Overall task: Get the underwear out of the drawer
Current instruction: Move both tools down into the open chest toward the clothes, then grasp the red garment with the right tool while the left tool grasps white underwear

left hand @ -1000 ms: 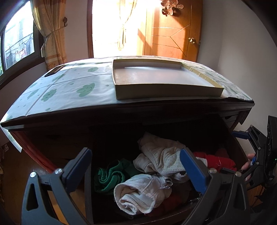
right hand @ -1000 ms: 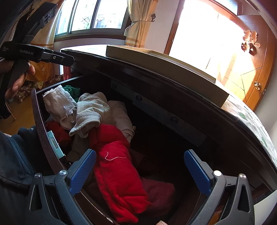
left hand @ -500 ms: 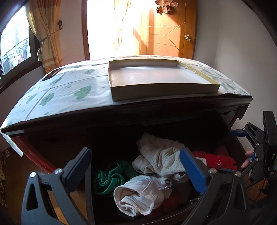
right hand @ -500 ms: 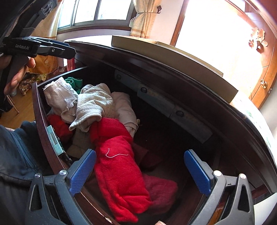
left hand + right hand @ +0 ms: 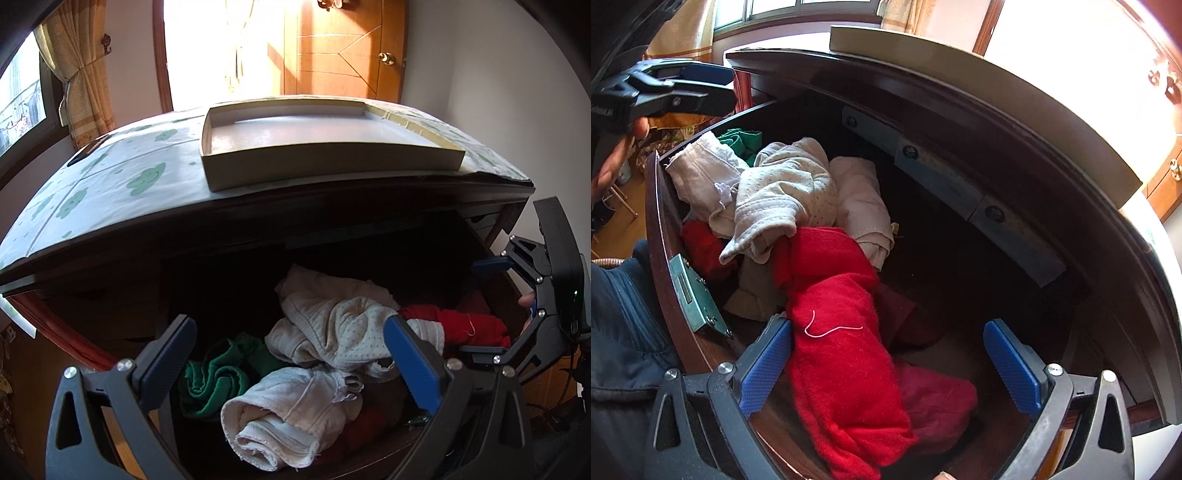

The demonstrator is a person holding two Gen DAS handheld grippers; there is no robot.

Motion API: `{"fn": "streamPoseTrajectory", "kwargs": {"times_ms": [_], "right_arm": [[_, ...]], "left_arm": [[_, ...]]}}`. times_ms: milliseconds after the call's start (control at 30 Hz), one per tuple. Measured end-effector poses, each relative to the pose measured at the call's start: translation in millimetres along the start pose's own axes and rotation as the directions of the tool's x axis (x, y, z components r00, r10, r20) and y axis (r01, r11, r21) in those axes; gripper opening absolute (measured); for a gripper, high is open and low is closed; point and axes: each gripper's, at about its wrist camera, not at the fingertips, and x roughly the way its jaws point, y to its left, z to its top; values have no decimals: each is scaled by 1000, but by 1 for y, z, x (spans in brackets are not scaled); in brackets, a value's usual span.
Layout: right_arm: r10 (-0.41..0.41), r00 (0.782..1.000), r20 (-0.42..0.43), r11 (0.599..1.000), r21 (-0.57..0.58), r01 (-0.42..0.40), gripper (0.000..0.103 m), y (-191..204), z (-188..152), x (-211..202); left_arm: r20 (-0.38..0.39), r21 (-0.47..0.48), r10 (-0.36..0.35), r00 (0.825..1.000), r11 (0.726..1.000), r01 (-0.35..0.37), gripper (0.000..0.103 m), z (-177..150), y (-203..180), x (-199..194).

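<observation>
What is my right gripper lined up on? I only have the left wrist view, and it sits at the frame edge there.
Observer: The right gripper is open, and the near end of the red cloth lies between its fingers, close to the left one.
Operator: Anything else near that red cloth?
Observer: A darker maroon cloth lies beside it, on the right finger's side, and looks partly tucked under it.
Operator: And the back of the drawer?
Observer: Flat grey-blue boxes stand in a row along the back, apart from the clothes.
</observation>
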Motion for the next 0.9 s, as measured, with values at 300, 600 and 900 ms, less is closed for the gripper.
{"fn": "streamPoseTrajectory", "kwargs": {"times_ms": [300, 600, 900], "right_arm": [[39, 994, -101, 999, 1, -39, 102, 1, 12, 17], [200, 966, -163, 978, 84, -188, 84, -3, 10, 34], [326, 941, -96, 941, 134, -312, 46, -7, -4, 32]], "left_arm": [[-76, -17, -56, 996, 998, 55, 103, -1, -3, 23], [-104, -1, -81, 991, 997, 81, 103, 1, -11, 28], [-113, 29, -120, 986, 992, 123, 91, 7, -24, 31]]}}
